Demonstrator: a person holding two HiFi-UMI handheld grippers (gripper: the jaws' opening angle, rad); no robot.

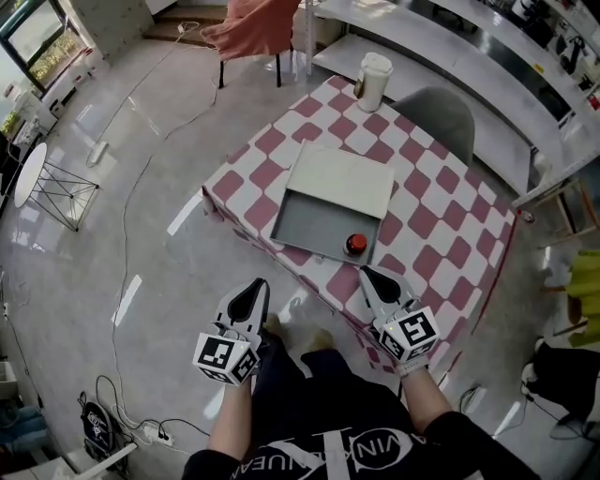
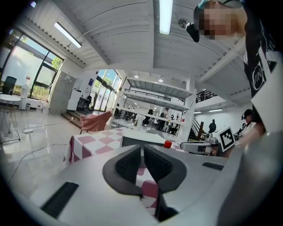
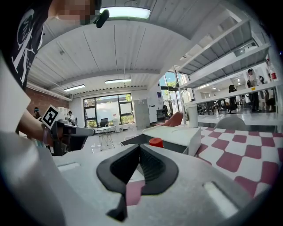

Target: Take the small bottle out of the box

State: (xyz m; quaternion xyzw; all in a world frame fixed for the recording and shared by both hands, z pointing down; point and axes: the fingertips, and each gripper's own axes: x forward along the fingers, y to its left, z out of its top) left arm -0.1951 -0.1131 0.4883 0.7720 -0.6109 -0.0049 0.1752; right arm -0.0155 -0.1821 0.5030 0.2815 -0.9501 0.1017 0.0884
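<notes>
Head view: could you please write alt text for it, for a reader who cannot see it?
An open grey box on a red-and-white checked table holds a small red-capped bottle in its near right corner. Nearer the camera, the left gripper and right gripper point toward it, both shut and empty.

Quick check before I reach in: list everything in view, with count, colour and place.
table: one, red-and-white checked cloth, in front of the person
box: one, grey, open, near the table's front edge
lid: one, pale grey, at the box's far side
small bottle: one, red cap, in the box's near right corner
cup: one, white lid, table's far edge
grey chair: one, behind the table
covered chair: one, salmon, on the floor beyond the table
side table: one, white round top, far left
left gripper: one, white, black fingers shut, empty, short of the table
right gripper: one, white, fingers shut, empty, at the table's near edge
</notes>
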